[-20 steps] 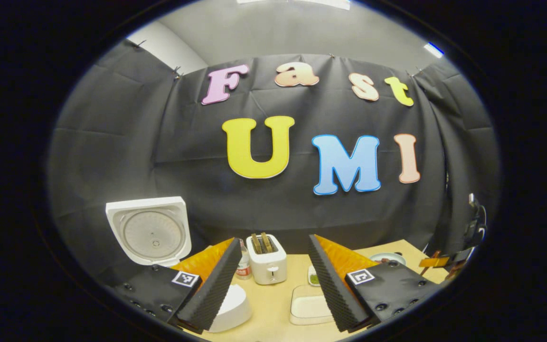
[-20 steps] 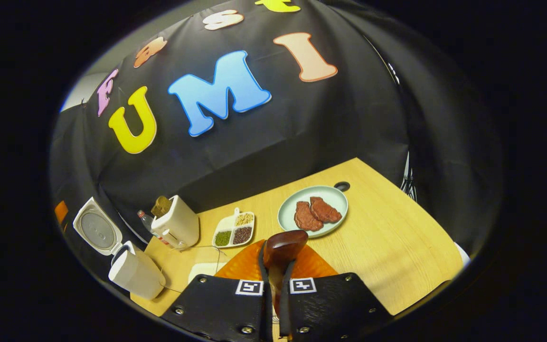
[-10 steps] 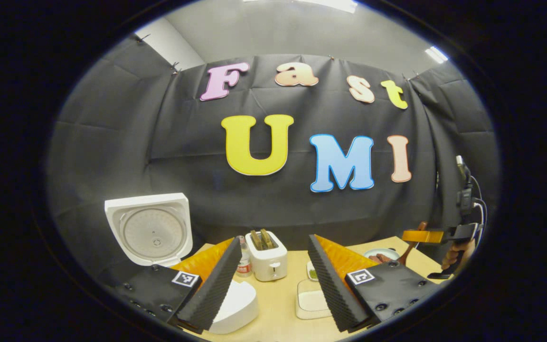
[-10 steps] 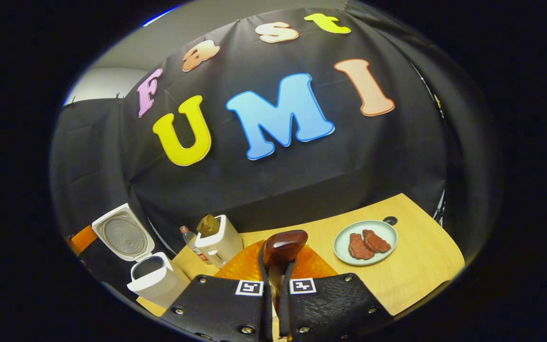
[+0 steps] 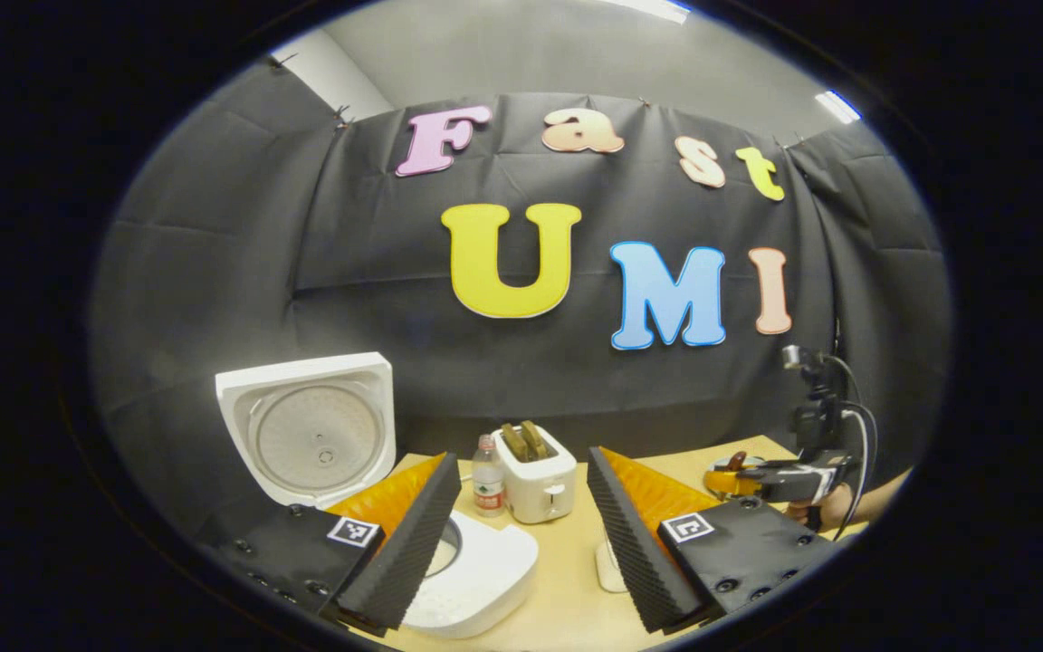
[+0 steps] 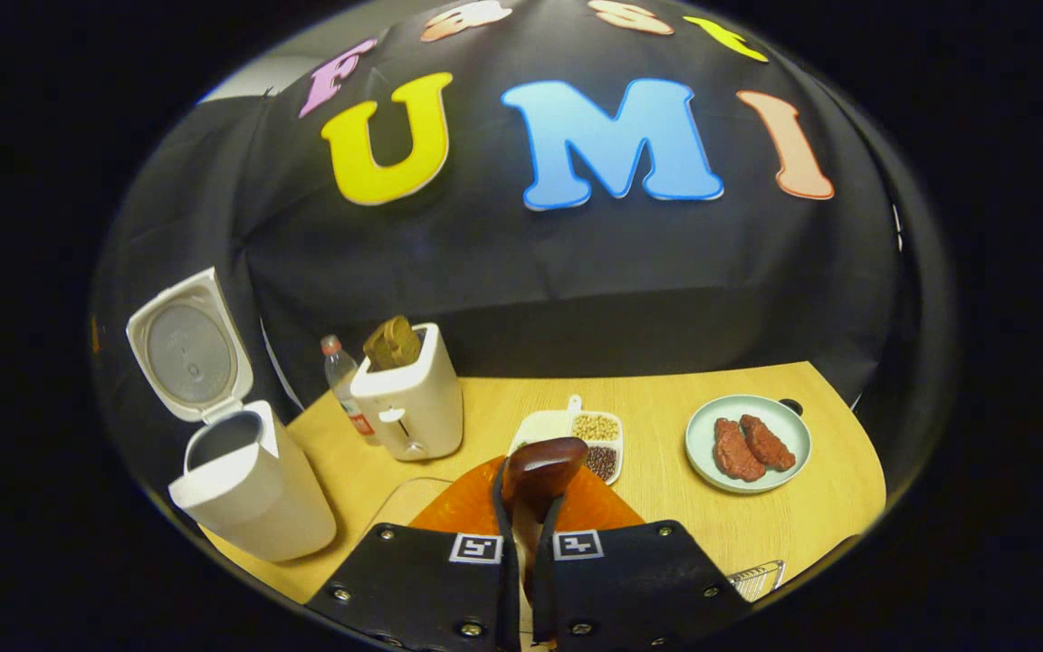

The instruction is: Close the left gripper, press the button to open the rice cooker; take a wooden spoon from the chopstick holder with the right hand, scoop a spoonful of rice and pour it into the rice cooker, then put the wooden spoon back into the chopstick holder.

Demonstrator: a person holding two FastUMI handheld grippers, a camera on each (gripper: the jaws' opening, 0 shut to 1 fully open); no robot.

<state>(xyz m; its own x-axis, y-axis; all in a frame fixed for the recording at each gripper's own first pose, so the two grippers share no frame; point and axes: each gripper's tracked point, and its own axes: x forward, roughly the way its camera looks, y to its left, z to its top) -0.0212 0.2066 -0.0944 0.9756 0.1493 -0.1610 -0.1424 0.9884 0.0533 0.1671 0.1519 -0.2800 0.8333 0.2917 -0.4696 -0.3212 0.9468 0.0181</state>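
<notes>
The right gripper (image 6: pixel 521 507) is clenched on the dark brown wooden spoon (image 6: pixel 540 471), whose glossy bowl stands up just beyond the fingertips; whether it carries rice cannot be told. The left gripper (image 5: pixel 521 534) hangs released, jaws spread wide and holding nothing. The white rice cooker (image 6: pixel 245 484) stands to the left of the right fingers, its hinged lid (image 6: pixel 186 349) upright and the inner pot exposed. The step in hand appears to be carrying the spoon to a pour. Keep the bowl level in transit — tilt only once it sits over the pot opening, not the rim. The cream toaster (image 6: pixel 408 398) and the divided white dish of grains (image 6: pixel 589 444) lie ahead of the fingers — pass clear of both.
</notes>
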